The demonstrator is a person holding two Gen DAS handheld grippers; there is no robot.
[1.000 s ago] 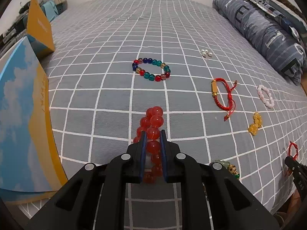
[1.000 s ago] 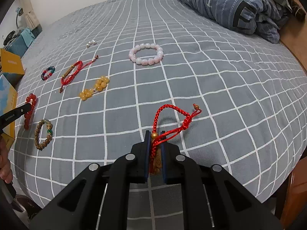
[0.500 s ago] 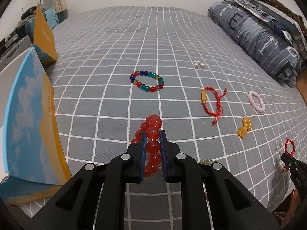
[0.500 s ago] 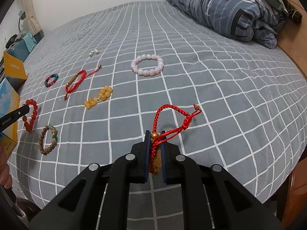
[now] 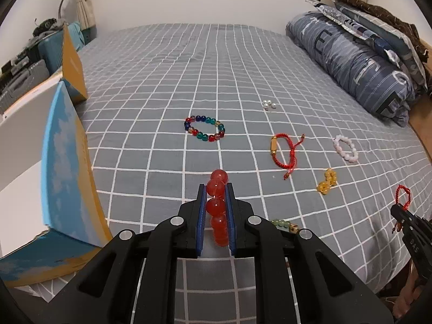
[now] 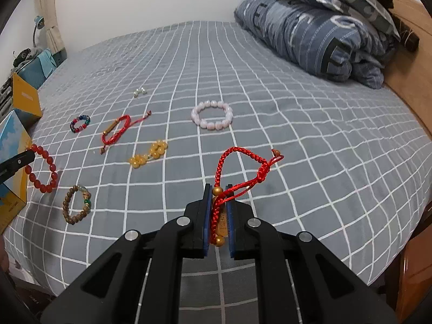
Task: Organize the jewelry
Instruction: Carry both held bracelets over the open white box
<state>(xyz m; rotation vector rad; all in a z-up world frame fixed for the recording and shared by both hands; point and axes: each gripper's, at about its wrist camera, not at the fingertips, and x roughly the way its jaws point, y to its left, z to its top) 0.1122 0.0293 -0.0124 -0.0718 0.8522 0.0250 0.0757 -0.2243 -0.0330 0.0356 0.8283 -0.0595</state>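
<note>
My left gripper (image 5: 216, 189) is shut on a red bead bracelet (image 5: 216, 205) and holds it above the grey checked bedspread (image 5: 189, 81); the bracelet also shows in the right wrist view (image 6: 43, 172). My right gripper (image 6: 218, 189) is shut on a red cord bracelet with gold beads (image 6: 237, 172), also seen in the left wrist view (image 5: 403, 193). On the bed lie a multicolour bead bracelet (image 5: 204, 128), a red cord bracelet with a gold tube (image 5: 283, 151), a pink bead bracelet (image 6: 212, 114), a yellow bead bracelet (image 6: 148, 154), a brown wooden bead bracelet (image 6: 75, 205) and small pearls (image 5: 269, 104).
An open blue and yellow box (image 5: 64, 167) stands at the bed's left edge, close to my left gripper. A folded blue duvet (image 6: 310, 32) lies at the head of the bed. A wooden bed frame (image 6: 410, 62) runs along the right. Luggage (image 5: 46, 48) stands beyond the box.
Both grippers have risen from the bed with their bracelets, so the bed looks farther off. The red bead bracelet now hangs edge-on between the left fingers.
</note>
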